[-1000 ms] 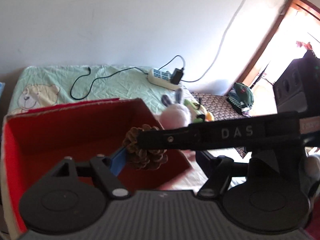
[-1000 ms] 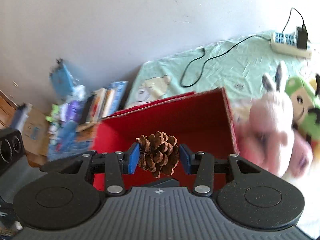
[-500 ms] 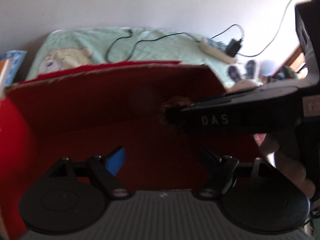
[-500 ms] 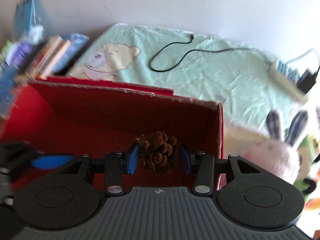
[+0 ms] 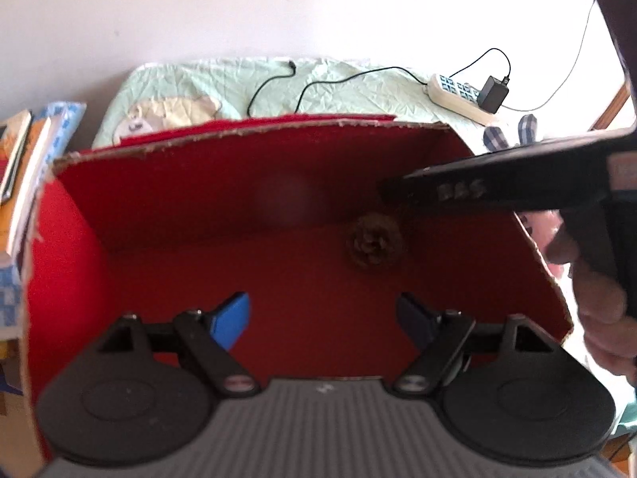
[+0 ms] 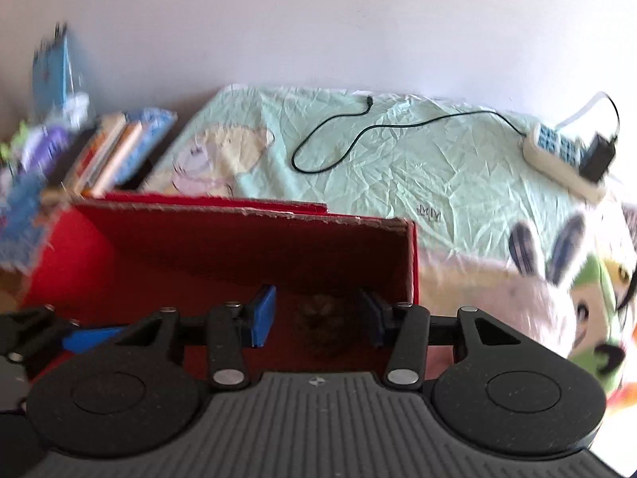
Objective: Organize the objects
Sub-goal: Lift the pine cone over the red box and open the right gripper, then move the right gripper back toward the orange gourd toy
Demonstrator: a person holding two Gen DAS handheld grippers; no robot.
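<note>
Two wrist fisheyes look steeply down, close in. Both share the red box (image 5: 278, 207) (image 6: 247, 255) and green sheet (image 5: 350, 83) (image 6: 438, 159).

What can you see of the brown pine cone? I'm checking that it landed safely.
The brown pine cone is small and rounded, with woody open scales, blurred in both views. It lies on the floor of the red cardboard box, near the back wall, toward its right side. The right gripper is opening, its blue pads clear of the cone. Nothing else touches it.

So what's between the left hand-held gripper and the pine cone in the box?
Only bare red box floor. In the left wrist view the pine cone lies beyond the open left hand-held gripper, with nothing in the stretch between.
</note>
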